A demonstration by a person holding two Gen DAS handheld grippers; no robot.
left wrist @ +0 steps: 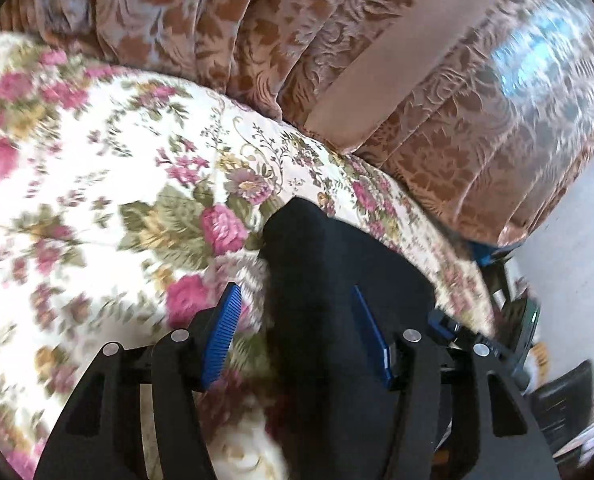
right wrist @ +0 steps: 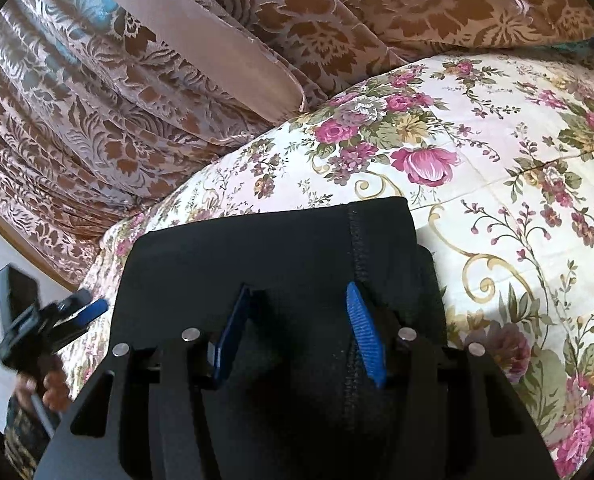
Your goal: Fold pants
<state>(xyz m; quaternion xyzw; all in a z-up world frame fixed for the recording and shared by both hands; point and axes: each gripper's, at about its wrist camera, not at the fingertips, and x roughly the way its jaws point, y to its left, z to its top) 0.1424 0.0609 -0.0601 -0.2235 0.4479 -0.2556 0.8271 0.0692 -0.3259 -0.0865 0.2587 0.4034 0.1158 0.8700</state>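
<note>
The black pants (left wrist: pixel 329 280) lie folded on a floral bedspread (left wrist: pixel 97 160). In the left wrist view my left gripper (left wrist: pixel 297 308) is open, its blue pads (left wrist: pixel 225 332) spread wide, with the pants' corner between them and against the right pad. In the right wrist view the pants (right wrist: pixel 281 248) fill the lower middle, a stitched seam running down them. My right gripper (right wrist: pixel 299 312) is open right over the cloth, which bulges up between the fingers. The left gripper also shows at the left edge of the right wrist view (right wrist: pixel 57 320), in a hand.
Brown patterned curtains (left wrist: pixel 337 60) hang behind the bed, also in the right wrist view (right wrist: pixel 137 100). The bedspread (right wrist: pixel 497 160) stretches right of the pants. The bed's edge and pale floor (left wrist: pixel 577 240) lie to the right in the left wrist view.
</note>
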